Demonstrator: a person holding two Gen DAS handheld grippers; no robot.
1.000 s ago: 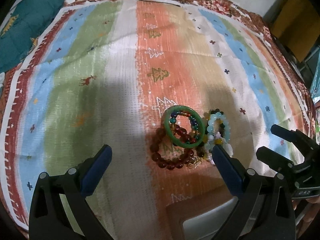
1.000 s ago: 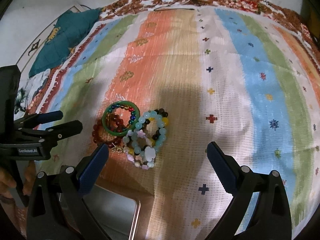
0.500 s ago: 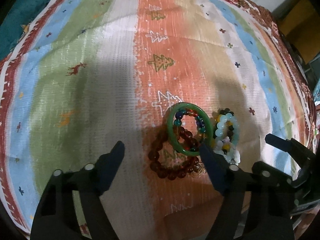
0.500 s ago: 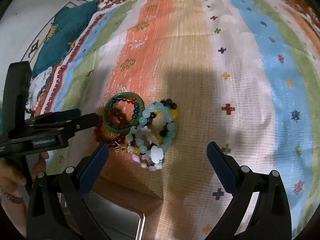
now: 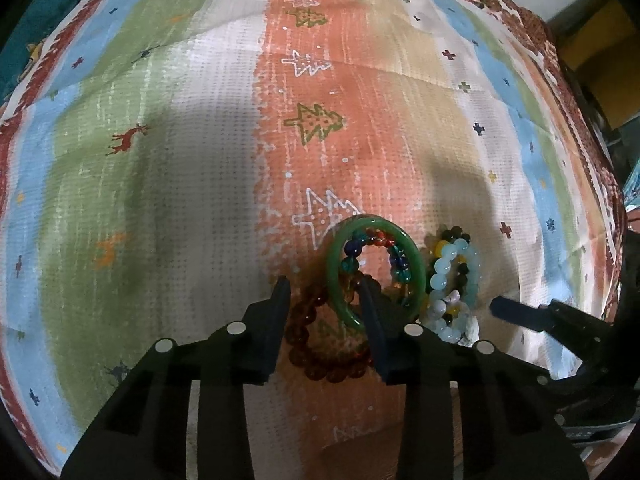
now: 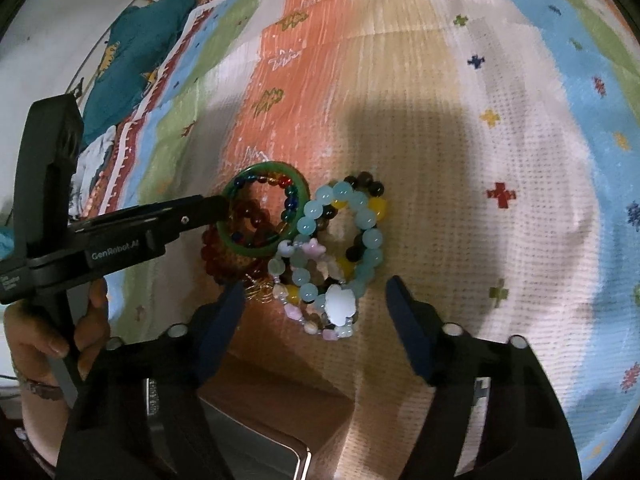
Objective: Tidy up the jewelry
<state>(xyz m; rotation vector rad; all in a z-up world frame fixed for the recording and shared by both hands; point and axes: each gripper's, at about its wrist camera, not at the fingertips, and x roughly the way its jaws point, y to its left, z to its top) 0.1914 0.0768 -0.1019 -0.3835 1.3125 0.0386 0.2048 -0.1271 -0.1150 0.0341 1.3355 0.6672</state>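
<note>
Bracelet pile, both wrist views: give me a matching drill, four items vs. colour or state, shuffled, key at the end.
Items
1. bangle
2. round-bead bracelet
3. large-bead bracelet
4. left gripper

Descriptions
A. pale aqua beads
B. solid green ring
C. jaws have just been closing, astride the ring's near rim
D. dark amber-red beads, partly under the ring

Pairs: 1-B, 2-D, 3-A, 4-C

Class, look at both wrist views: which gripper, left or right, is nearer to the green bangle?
Left. The left gripper straddles the green bangle rim, jaws just closing around it. The right gripper sits beside it, jaws also closing, over the pale blue bead bracelets.
</note>
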